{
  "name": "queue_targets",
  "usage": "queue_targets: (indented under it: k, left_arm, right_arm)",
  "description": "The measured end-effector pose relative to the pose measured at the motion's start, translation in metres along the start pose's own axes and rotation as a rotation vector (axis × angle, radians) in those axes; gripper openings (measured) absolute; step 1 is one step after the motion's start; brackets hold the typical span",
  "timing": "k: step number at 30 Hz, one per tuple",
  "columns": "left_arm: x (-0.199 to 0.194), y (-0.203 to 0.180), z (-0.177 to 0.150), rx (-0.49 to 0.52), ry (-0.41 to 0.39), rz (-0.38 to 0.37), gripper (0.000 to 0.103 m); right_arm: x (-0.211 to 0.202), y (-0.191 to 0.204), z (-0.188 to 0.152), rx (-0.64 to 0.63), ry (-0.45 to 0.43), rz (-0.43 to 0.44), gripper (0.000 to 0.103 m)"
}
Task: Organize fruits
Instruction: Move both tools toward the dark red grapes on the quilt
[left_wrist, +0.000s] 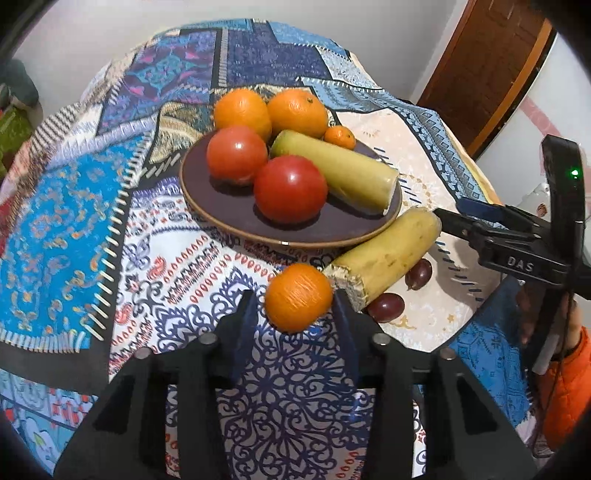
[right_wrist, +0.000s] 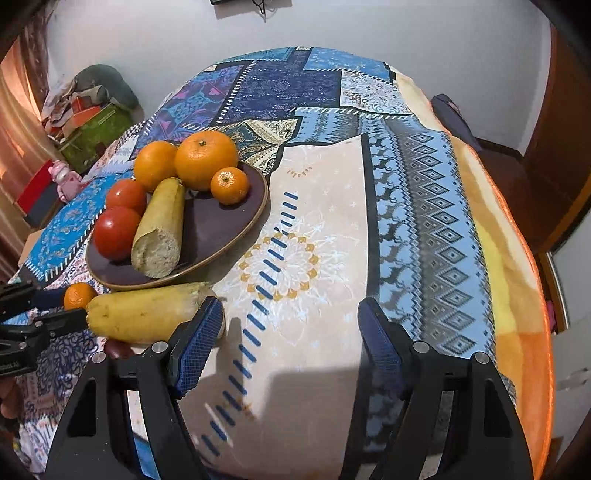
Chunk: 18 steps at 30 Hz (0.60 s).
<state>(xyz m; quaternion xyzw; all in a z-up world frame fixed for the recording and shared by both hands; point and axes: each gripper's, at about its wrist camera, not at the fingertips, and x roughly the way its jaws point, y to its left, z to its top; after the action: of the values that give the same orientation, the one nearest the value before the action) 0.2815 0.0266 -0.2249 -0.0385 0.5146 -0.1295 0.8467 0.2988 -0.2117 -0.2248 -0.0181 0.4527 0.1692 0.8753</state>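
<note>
**Closing in on the loose orange, plate nearly full**

Left gripper (left_wrist: 295, 306): jaws partly open w/ the small orange (left_wrist: 298, 297) sitting between them. Right finger looks at or touching the peel, left finger w/ a gap, so I'd call it not clamped yet. Orange rests on the tablecloth (left_wrist: 55, 221), just short of the plate (left_wrist: 229, 218).

Right gripper (right_wrist: 290, 325): wide open, empty. Its left finger is right beside the far end of the loose yellow stick (right_wrist: 144, 314), nothing between the pads but cloth.

Step, as I read it: pick up stragglers & move them to the plate. Next for left: finish the squeeze, lift, carry fwd over the rim.

Room: the stick's cut end is just beside the orange on the right; two dark grapes (left_wrist: 386, 307) lie tucked by it. Left side of the orange is bare cloth. Plate is crowded: two tomatoes (left_wrist: 290, 188), another stick, three oranges. Free dish mostly at the near rim. Grippers are close together across the stick, so I'd lift straight up.
</note>
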Motion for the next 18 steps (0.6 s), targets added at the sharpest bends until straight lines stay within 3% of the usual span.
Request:
queue_targets:
  k: [5,18]
  left_arm:
    - [-0.002,0.002,0.002,0.002,-0.022,0.033,0.037]
    - [-0.023,0.004,-0.012,0.011,-0.04,0.06,0.037]
  right_arm:
    - [0.001,0.003,0.001,-0.003,0.014,0.045,0.071]
    - [0.0,0.031,0.002,-0.065,0.029,0.089,0.052]
